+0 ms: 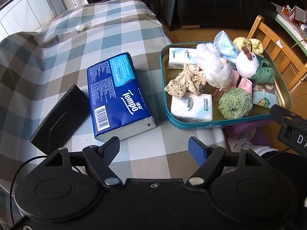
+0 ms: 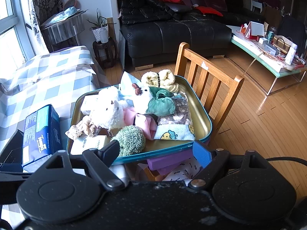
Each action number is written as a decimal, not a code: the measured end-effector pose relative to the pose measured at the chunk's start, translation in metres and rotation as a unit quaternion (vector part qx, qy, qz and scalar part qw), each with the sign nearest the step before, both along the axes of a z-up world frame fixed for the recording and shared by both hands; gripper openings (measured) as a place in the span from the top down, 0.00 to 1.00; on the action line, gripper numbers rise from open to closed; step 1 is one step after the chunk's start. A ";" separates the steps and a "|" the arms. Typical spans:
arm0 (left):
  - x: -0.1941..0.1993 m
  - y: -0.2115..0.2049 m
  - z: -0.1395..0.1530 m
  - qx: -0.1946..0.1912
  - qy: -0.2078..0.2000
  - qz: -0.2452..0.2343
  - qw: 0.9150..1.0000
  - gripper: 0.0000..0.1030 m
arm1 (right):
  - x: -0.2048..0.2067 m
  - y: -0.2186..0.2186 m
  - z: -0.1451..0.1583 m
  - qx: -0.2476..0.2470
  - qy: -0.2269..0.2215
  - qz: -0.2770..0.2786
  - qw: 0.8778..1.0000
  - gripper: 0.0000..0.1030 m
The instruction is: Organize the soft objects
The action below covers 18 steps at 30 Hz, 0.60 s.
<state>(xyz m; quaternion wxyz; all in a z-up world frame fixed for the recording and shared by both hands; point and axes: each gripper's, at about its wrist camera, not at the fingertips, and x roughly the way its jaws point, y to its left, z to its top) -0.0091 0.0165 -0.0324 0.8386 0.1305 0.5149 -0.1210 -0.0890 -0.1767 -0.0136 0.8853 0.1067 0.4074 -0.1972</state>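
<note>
Two pairs of tongs hang spread apart and grip nothing: the left tongs [image 1: 154,149] above the checked cloth of the counter [image 1: 57,61], the right tongs [image 2: 159,151] at the near rim of the teal metal tray with a gold inside [image 2: 206,120]. That tray sits at the counter's right edge, in front of a slatted wooden chair [image 2: 209,76], and is heaped with soft things. A fluffy white plush animal [image 1: 214,67] lies in the middle, beside a white plush bird with a green cloth body [image 1: 249,65]. A green knitted pom-pom [image 1: 235,103] rests at the near edge, next to a white pocket tissue pack [image 1: 191,107] and a beige lace scrunchie [image 1: 184,82]. A blue face mask [image 1: 224,44] and a yellow fuzzy roll [image 1: 248,45] sit at the back. Left of the tray, apart from it, a dark blue Tempo tissue pack [image 1: 117,95] lies flat on the cloth, touching a black box [image 1: 61,118].
</note>
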 end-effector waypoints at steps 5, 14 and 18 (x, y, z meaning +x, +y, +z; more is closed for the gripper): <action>-0.001 0.000 -0.001 -0.001 0.000 -0.001 1.000 0.28 | 0.000 0.000 0.000 0.000 0.000 0.000 1.000 0.19; -0.002 0.000 -0.001 0.000 0.001 -0.002 1.000 0.28 | 0.000 0.000 0.000 0.000 0.000 0.000 1.000 0.19; -0.002 0.000 -0.001 0.000 0.001 -0.002 1.000 0.28 | 0.000 0.000 0.000 0.000 0.000 0.000 1.000 0.19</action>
